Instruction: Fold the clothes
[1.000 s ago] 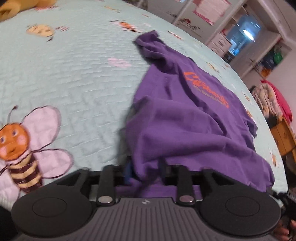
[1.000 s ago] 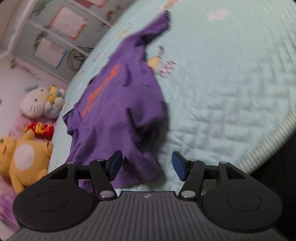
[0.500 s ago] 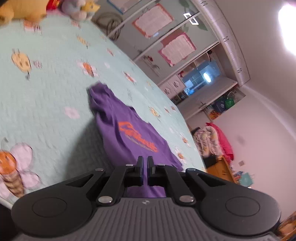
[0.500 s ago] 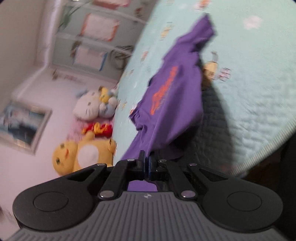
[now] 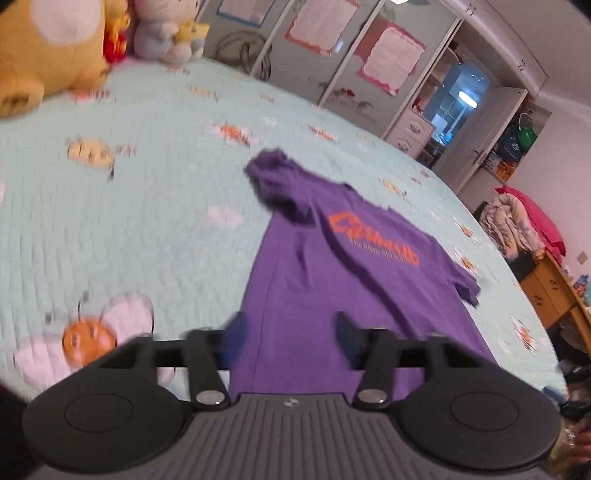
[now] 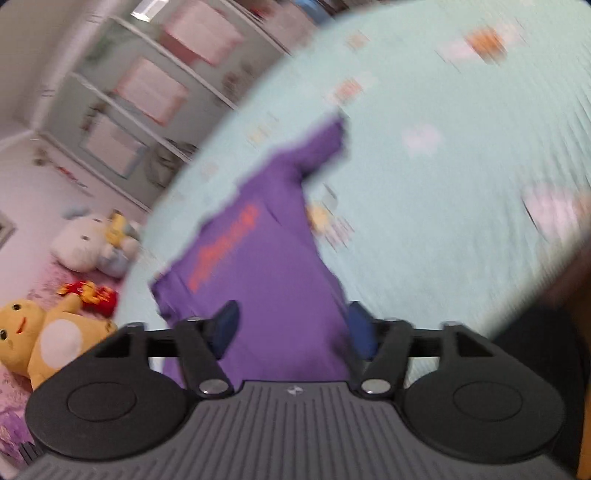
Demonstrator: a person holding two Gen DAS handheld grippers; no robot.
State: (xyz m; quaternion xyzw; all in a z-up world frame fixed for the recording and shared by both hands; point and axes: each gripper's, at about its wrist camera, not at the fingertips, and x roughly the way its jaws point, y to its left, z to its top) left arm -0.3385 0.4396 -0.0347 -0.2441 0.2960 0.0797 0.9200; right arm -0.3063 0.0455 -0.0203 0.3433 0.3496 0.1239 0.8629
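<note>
A pale green bedspread point(image 5: 155, 206) with bee pictures is covering the bed and filling most of both views. A purple T-shirt point(image 5: 332, 280) with orange lettering point(image 5: 373, 236) is lying spread on it, print side up, its hem end nearest the cameras and one sleeve point(image 5: 273, 177) bunching at the far end. A white wardrobe point(image 5: 332, 62) with pink posters is standing beyond the bed. A yellow plush toy point(image 5: 48, 48) and a white plush toy point(image 5: 166, 33) are sitting at the bed's far edge.

The left gripper point(image 5: 288, 339) is hovering over the shirt's near end, its blue-padded fingers point(image 5: 347, 338) standing wide apart and gripping nothing. The right gripper point(image 6: 291, 330) is hanging over the same end, likewise spread wide with nothing between its fingers point(image 6: 225, 325). Both views are blurring, so whether the pads are touching cloth cannot be told.
</note>
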